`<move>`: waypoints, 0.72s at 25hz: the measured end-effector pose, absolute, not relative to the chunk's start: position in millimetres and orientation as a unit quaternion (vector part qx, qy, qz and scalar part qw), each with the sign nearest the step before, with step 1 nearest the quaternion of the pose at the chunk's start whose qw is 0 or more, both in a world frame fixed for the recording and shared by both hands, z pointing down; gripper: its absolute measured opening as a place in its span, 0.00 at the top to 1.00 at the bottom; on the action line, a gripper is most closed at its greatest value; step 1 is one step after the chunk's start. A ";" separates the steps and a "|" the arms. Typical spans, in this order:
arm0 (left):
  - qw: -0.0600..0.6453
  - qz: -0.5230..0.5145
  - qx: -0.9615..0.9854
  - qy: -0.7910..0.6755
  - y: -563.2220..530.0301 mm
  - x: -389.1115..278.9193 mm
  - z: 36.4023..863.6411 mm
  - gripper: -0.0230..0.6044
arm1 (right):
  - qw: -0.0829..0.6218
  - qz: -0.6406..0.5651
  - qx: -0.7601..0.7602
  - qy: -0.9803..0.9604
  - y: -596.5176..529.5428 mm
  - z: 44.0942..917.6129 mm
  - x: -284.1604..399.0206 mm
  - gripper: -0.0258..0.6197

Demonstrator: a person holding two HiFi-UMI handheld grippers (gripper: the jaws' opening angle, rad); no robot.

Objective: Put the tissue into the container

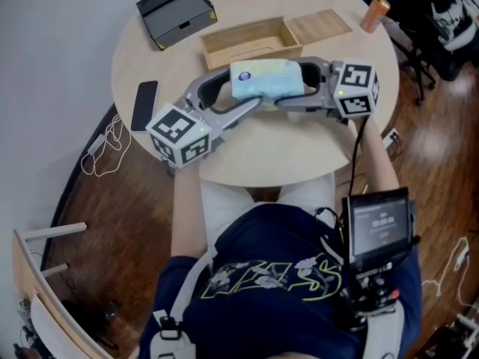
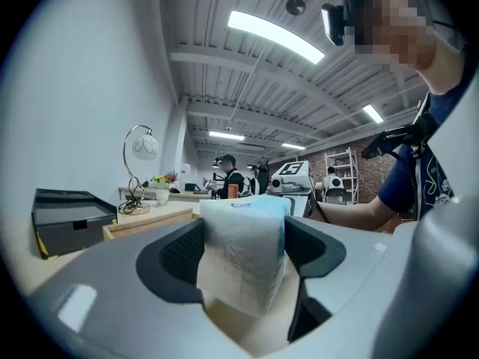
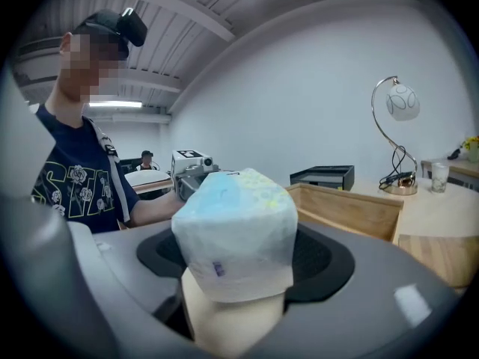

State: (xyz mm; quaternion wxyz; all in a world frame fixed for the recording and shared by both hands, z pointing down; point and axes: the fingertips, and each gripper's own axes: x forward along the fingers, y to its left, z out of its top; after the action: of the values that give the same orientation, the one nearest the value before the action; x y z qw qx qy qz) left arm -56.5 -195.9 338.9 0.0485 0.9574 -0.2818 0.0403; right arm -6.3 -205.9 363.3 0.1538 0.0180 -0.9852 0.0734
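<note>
The tissue pack [image 1: 267, 79] is clamped at both ends between partly spread jaws, by the left gripper [image 1: 233, 90] and the right gripper [image 1: 305, 88]; it is held just in front of the open wooden box [image 1: 251, 51], toward the far edge of the round table [image 1: 284, 152].

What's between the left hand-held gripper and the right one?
The tissue pack, which the left hand-held gripper and right hand-held gripper clamp; head view.

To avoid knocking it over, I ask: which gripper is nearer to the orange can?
Right. The right gripper holds the end of the tissue pack toward the orange can; the left gripper holds its far end.
</note>
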 end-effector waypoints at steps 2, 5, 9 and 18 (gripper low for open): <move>0.041 0.043 0.957 -0.284 -211.9 -61.0 318.9 0.42 | 0.151 0.067 0.016 -0.986 -219.9 343.2 -11.2 0.40; 0.022 0.050 0.957 -0.285 -230.0 -66.8 292.8 0.42 | 0.156 0.045 0.019 -0.986 -239.5 315.4 -16.9 0.40; 0.015 0.059 0.953 -0.298 -255.9 -77.5 265.6 0.42 | 0.165 0.027 0.020 -0.986 -266.8 285.5 -29.5 0.39; 0.091 0.087 0.944 -0.304 -313.4 -104.8 295.4 0.42 | 0.221 0.071 0.031 -0.972 -320.3 310.6 -60.1 0.39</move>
State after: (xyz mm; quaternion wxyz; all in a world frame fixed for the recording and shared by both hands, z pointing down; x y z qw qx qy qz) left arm -104.8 -313.4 295.4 0.0909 0.9443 -0.3041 0.0871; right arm -60.1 -320.3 310.6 0.2215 0.0306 -0.9721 0.0710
